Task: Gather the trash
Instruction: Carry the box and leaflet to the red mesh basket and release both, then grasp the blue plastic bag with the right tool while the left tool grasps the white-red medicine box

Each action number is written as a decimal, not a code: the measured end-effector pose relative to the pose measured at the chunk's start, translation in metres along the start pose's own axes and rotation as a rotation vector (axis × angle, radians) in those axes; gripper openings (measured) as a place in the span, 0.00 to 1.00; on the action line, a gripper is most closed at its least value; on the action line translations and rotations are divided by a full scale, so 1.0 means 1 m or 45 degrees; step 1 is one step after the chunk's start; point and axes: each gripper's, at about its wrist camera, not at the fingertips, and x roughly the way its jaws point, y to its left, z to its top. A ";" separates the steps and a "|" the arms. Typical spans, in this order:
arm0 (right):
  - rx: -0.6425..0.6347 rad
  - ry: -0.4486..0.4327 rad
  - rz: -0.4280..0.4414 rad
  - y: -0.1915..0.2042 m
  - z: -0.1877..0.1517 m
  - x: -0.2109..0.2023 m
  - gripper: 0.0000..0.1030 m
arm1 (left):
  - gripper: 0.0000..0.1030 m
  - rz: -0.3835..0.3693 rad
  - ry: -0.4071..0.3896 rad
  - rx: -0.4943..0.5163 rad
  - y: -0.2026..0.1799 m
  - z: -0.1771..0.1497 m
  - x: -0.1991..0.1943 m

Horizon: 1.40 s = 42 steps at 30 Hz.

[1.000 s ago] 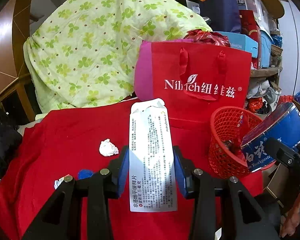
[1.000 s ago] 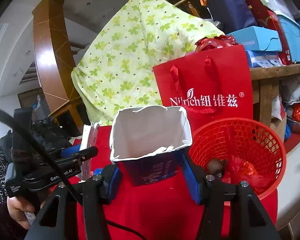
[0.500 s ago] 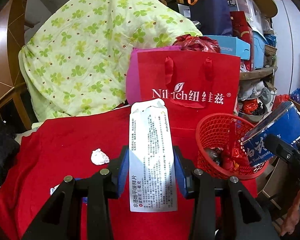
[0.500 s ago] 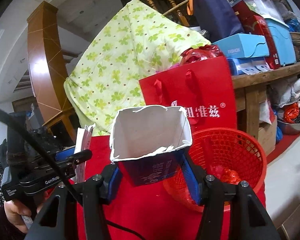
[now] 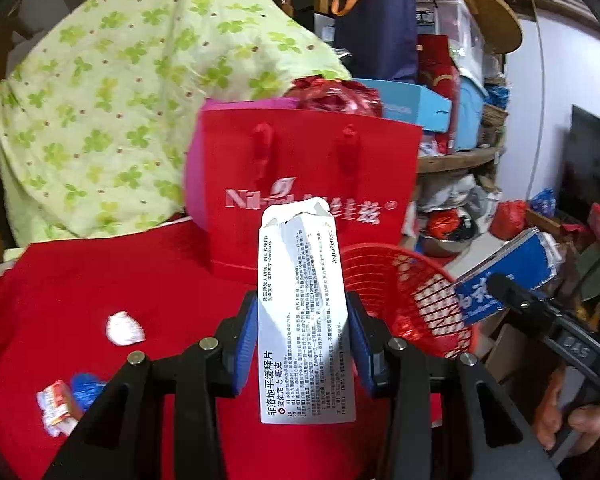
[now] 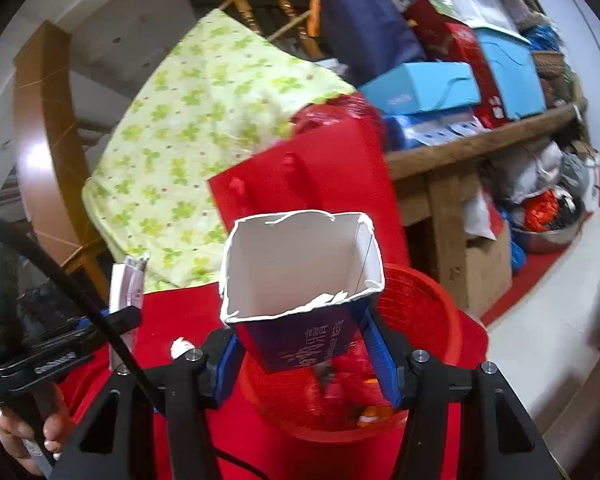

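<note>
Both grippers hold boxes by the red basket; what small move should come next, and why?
Probably open the right gripper and drop the blue box in. In its own view the box hangs over the red basket, which already holds trash. The left gripper and its white box sit short of the rim.
</note>
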 end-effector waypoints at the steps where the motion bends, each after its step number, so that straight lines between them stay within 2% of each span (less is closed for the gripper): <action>1: 0.003 0.004 -0.007 -0.003 0.003 0.001 0.57 | 0.43 -0.029 -0.003 -0.004 -0.004 0.002 0.004; 5: 0.004 0.017 -0.045 -0.016 0.014 0.012 0.59 | 0.43 -0.142 0.003 -0.012 -0.020 0.011 0.023; 8: 0.046 0.046 -0.033 -0.027 0.020 0.027 0.60 | 0.45 -0.214 0.035 -0.024 -0.032 0.014 0.044; 10: 0.094 0.095 -0.035 -0.036 0.021 0.041 0.65 | 0.63 -0.235 0.071 -0.019 -0.039 0.014 0.059; 11: 0.112 0.117 -0.032 -0.038 0.021 0.046 0.66 | 0.73 -0.220 0.094 -0.017 -0.041 0.011 0.067; 15: 0.227 0.202 0.003 -0.052 0.013 0.064 0.67 | 0.73 -0.199 0.132 -0.019 -0.035 -0.006 0.073; 20: 0.248 0.171 0.026 -0.048 0.005 0.056 0.70 | 0.73 -0.141 0.140 -0.071 0.004 -0.031 0.048; 22: 0.224 0.138 0.053 -0.039 0.004 0.047 0.70 | 0.73 -0.093 0.146 -0.075 0.024 -0.044 0.035; 25: 0.156 0.098 0.116 -0.014 0.007 0.038 0.70 | 0.73 0.030 0.155 -0.090 0.064 -0.078 0.005; 31: -0.023 0.082 0.274 0.063 0.006 0.032 0.70 | 0.73 0.337 0.200 -0.232 0.161 -0.150 -0.062; 33: -0.077 0.108 0.312 0.087 0.000 0.036 0.70 | 0.73 0.467 0.190 -0.298 0.195 -0.172 -0.090; 36: -0.152 0.178 0.371 0.128 -0.014 0.049 0.70 | 0.73 0.577 0.181 -0.410 0.236 -0.194 -0.117; 39: -0.211 0.282 0.417 0.168 -0.035 0.067 0.69 | 0.73 0.643 0.142 -0.512 0.267 -0.210 -0.139; 42: -0.268 0.391 0.461 0.204 -0.058 0.089 0.70 | 0.73 0.647 0.115 -0.566 0.283 -0.220 -0.148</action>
